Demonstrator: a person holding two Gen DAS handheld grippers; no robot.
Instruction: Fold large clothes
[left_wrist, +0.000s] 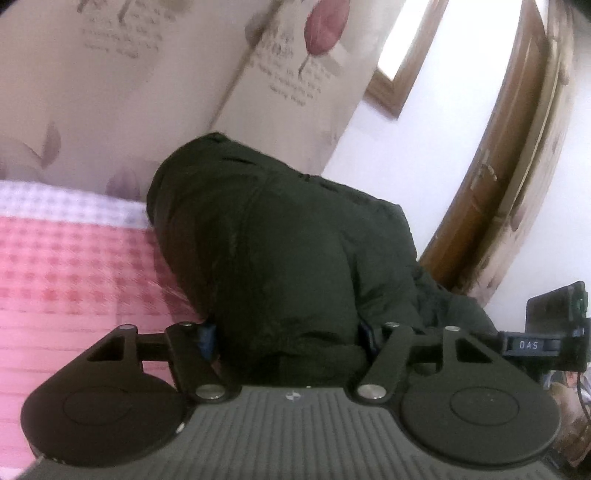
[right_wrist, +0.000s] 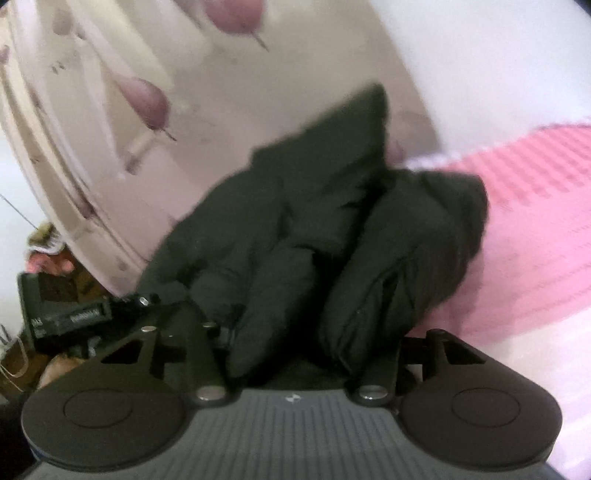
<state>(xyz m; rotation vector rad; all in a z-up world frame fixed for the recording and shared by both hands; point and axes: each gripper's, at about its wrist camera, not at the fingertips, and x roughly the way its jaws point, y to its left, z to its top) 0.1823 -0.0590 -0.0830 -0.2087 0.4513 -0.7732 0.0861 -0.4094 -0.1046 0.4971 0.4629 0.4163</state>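
A large dark green padded jacket (left_wrist: 280, 236) is bunched up over the pink checked bed cover (left_wrist: 74, 273). My left gripper (left_wrist: 288, 343) has thick jacket cloth filling the space between its jaws, and its fingertips are hidden in the cloth. In the right wrist view the same jacket (right_wrist: 317, 229) hangs in puffy folds. My right gripper (right_wrist: 306, 350) has jacket folds packed between its jaws, fingertips hidden. The other gripper shows at the edge of each view, at the right in the left wrist view (left_wrist: 554, 332) and at the left in the right wrist view (right_wrist: 74, 314).
A floral curtain (left_wrist: 155, 74) hangs behind the bed. A wooden door frame (left_wrist: 491, 177) and a window (left_wrist: 406, 48) are to the right. The pink cover (right_wrist: 535, 229) spreads right in the right wrist view. Clutter lies low on the left (right_wrist: 48, 251).
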